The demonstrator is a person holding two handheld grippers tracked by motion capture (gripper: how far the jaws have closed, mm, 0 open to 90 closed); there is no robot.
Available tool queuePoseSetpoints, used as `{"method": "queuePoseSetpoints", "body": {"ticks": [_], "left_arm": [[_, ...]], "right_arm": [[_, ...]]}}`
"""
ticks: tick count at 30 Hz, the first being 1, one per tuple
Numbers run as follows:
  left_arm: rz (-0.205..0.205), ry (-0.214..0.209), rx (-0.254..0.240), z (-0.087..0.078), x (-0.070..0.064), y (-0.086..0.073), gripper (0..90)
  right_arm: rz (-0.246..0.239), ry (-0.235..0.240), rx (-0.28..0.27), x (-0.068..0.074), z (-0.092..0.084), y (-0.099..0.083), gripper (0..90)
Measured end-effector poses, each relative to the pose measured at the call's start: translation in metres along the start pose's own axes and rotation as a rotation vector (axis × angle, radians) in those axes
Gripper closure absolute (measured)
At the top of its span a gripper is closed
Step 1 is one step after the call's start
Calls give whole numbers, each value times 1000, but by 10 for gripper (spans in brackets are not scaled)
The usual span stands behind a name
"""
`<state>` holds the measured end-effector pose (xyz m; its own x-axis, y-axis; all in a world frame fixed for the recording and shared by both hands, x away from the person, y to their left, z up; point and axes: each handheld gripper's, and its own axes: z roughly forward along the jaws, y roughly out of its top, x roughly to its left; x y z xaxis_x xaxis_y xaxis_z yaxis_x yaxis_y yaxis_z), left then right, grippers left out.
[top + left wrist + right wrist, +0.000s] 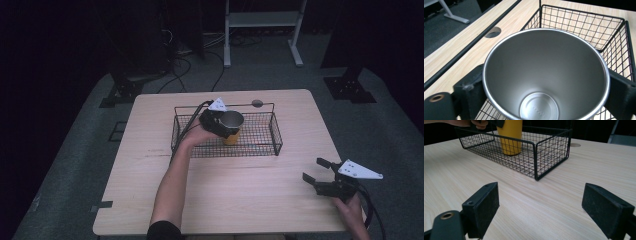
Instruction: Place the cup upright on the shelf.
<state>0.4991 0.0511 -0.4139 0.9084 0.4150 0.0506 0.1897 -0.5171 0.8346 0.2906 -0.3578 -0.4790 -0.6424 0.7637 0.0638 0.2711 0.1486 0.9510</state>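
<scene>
The pale wooden table [225,200] fills the middle of the high view, grey carpet and dark stands around it, cables trailing at the upper left. Toward its far edge sits a black wire basket [260,135] — inside it, just left of centre, a yellow steel tumbler [231,125] stands upright on the mesh. The left gripper [220,124] is clamped across the tumbler's rim, jaws pressing either side, probably to steady or lift it. The right gripper [320,172] waits at the lower right, jaws spread wide with nothing between them — seemingly idle.
</scene>
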Motion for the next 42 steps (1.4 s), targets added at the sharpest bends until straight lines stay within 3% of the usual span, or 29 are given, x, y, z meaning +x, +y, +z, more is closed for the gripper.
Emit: {"method": "queuePoseSetpoints", "body": {"ticks": [9,22,34,42], "left_arm": [[-9,11,-14,-3,0,2,24],[-7,32,-48,-9,0,7,24],[-9,35,-138,-26,-5,19,24],[-18,31,-193,-40,-12,19,24]], "right_arm": [[1,0,-2,0,0,0,133],[26,16,-24,-4,-3,-1,133],[22,15,-22,-4,-3,-1,133],[8,6,-8,-1,-2,-1,133]]}}
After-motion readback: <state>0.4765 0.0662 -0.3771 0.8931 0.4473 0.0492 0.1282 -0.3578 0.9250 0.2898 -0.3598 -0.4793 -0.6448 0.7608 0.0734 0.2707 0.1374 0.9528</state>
